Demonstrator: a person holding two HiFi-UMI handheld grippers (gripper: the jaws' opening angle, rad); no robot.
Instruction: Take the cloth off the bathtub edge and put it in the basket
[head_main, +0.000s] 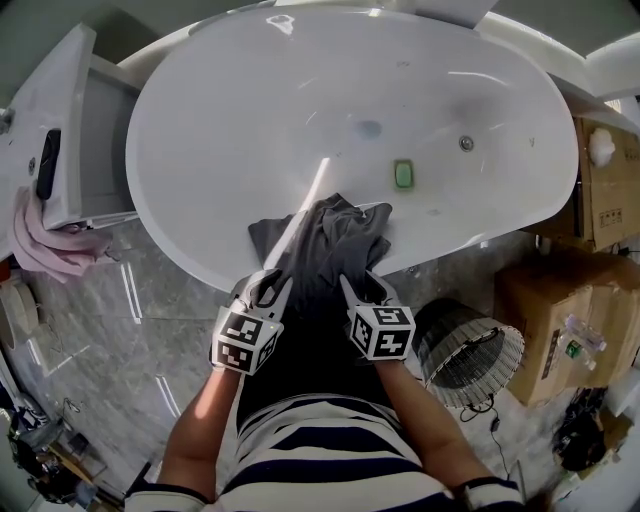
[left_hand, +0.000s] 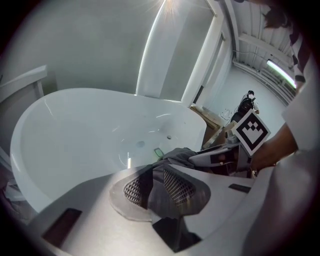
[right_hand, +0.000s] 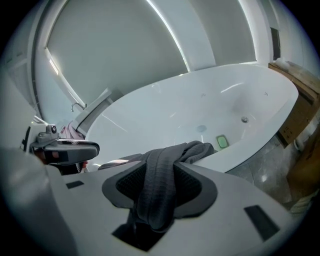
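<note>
One grey cloth on one bathtub edge, clamped by left hand-held gripper and right hand-held gripper; one basket

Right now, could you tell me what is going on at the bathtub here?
A person is working with a handheld gripper in each hand. The left gripper and the right gripper are both closed on a dark grey cloth that is draped over the near edge of the white bathtub. The cloth is not yet lifted clear. The wire basket stands on the floor to the person's right.
</note>
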